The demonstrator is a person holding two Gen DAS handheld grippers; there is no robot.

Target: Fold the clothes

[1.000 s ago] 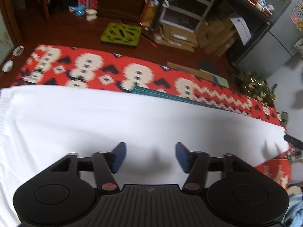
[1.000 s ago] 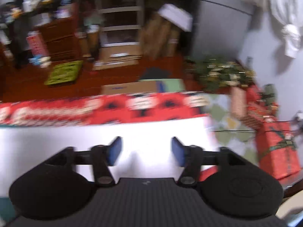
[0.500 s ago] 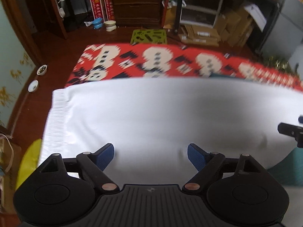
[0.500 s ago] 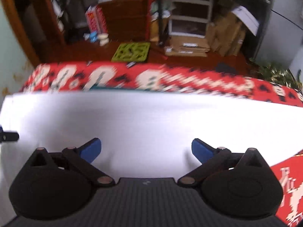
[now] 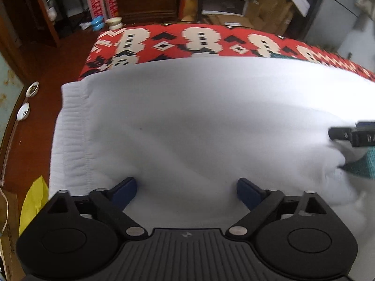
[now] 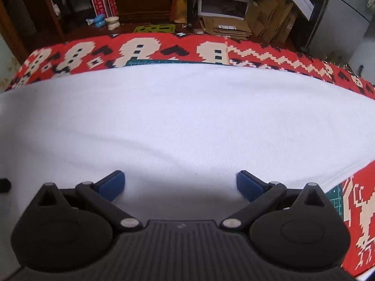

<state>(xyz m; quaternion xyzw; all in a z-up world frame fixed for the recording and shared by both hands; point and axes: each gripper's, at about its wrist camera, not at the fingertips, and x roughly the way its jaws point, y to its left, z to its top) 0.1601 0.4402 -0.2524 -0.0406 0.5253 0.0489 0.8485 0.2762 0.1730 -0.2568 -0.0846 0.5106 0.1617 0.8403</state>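
A white garment (image 5: 187, 121) lies spread over a table, its ribbed hem (image 5: 68, 135) at the left end. My left gripper (image 5: 186, 193) hovers just above its near part, jaws opening wide, nothing between the blue pads. In the right wrist view the same white garment (image 6: 182, 117) fills the middle. My right gripper (image 6: 180, 185) stands open over its near edge, with only cloth below. The right gripper's finger (image 5: 351, 135) shows at the right edge of the left wrist view, over rumpled cloth.
A red patterned tablecloth (image 6: 164, 49) covers the table beyond the garment and at the near right (image 6: 358, 210). A green cutting mat (image 5: 363, 164) peeks out under the cloth. A yellow bag (image 5: 32, 201) lies off the table's left end. Shelves, boxes and bowls stand on the floor behind.
Both grippers' jaws have spread wider. Both views have swung left along the garment and dropped closer; the ribbed hem has come into the left wrist view.
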